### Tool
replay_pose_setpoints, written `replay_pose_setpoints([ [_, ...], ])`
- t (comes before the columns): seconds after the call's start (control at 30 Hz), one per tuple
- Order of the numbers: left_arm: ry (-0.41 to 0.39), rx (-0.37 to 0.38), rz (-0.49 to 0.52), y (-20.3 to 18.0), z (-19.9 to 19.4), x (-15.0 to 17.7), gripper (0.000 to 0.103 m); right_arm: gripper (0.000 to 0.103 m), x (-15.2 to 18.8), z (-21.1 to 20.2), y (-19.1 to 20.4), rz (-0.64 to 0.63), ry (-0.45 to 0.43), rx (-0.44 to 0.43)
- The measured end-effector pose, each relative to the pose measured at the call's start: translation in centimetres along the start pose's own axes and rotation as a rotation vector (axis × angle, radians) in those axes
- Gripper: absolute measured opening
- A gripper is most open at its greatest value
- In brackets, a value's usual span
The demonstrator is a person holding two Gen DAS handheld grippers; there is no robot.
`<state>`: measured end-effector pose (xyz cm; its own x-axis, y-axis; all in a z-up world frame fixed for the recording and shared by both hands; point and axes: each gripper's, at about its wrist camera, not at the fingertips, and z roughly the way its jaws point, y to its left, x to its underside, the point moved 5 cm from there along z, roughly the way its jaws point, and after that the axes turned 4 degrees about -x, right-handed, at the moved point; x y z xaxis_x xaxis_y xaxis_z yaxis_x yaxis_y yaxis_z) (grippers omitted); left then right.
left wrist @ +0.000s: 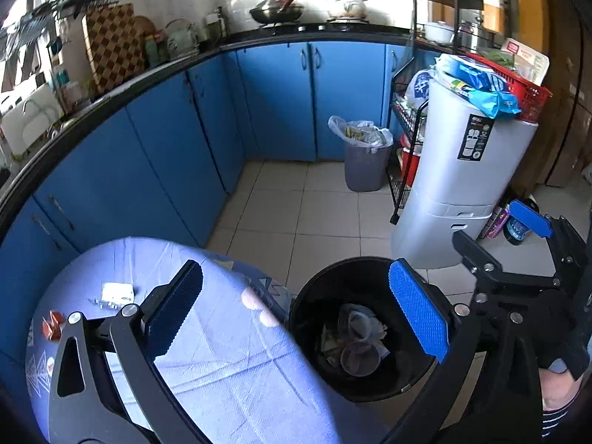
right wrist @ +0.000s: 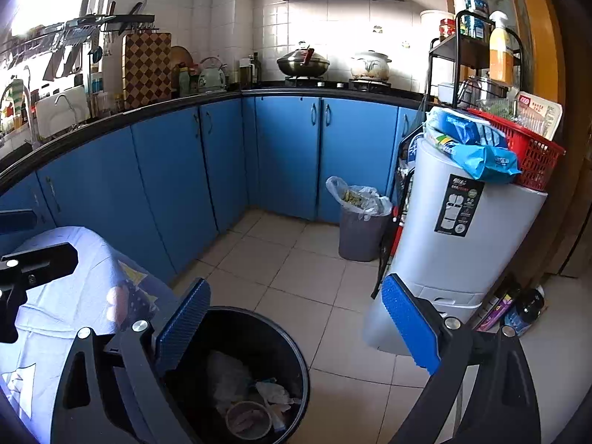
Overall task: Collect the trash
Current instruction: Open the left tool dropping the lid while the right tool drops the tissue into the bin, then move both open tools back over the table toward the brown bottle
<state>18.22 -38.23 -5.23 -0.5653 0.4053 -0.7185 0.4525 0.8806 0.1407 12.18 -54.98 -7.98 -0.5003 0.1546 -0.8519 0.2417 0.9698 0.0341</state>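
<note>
Both your left gripper (left wrist: 296, 310) and your right gripper (right wrist: 296, 329) stand wide open and empty above the black bin (left wrist: 364, 329), a placement consistent with dropping over its mouth, since crumpled trash (left wrist: 353, 344) already lies at its bottom. More scraps remain on the cloth-covered bench (left wrist: 207, 362): a white packet (left wrist: 117, 291) and red wrapper (left wrist: 51, 323). Their exact nature is hard to make out, and your fingers hide part of the bin's rim.
</note>
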Motion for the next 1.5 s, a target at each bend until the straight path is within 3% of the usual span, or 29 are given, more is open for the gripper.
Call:
replay_pose_setpoints([
  [0.17,0.053,-0.026,-0.057,3.0,0.3,2.7,0.099,0.091,0.5,0.3,1.6,-0.018,0.022,-0.035],
  [0.37,0.093,-0.11,-0.136,8.8,-0.4,6.4,0.099,0.091,0.5,-0.1,5.4,-0.029,0.023,-0.133],
  [0.53,0.139,-0.18,-0.263,15.7,-1.2,10.2,0.099,0.091,0.4,-0.2,11.4,-0.131,0.024,-0.192],
  [0.83,0.201,-0.248,-0.437,24.5,-2.5,16.2,0.099,0.091,0.6,0.2,21.5,-0.241,0.045,-0.322],
  [1.1,0.253,-0.263,-0.522,27.6,-1.4,19.1,0.099,0.091,1.2,0.5,27.8,-0.299,0.07,-0.365],
  [1.5,0.27,-0.278,-0.545,29.7,1.3,18.5,0.099,0.091,1.4,3.0,30.7,-0.308,0.115,-0.367],
])
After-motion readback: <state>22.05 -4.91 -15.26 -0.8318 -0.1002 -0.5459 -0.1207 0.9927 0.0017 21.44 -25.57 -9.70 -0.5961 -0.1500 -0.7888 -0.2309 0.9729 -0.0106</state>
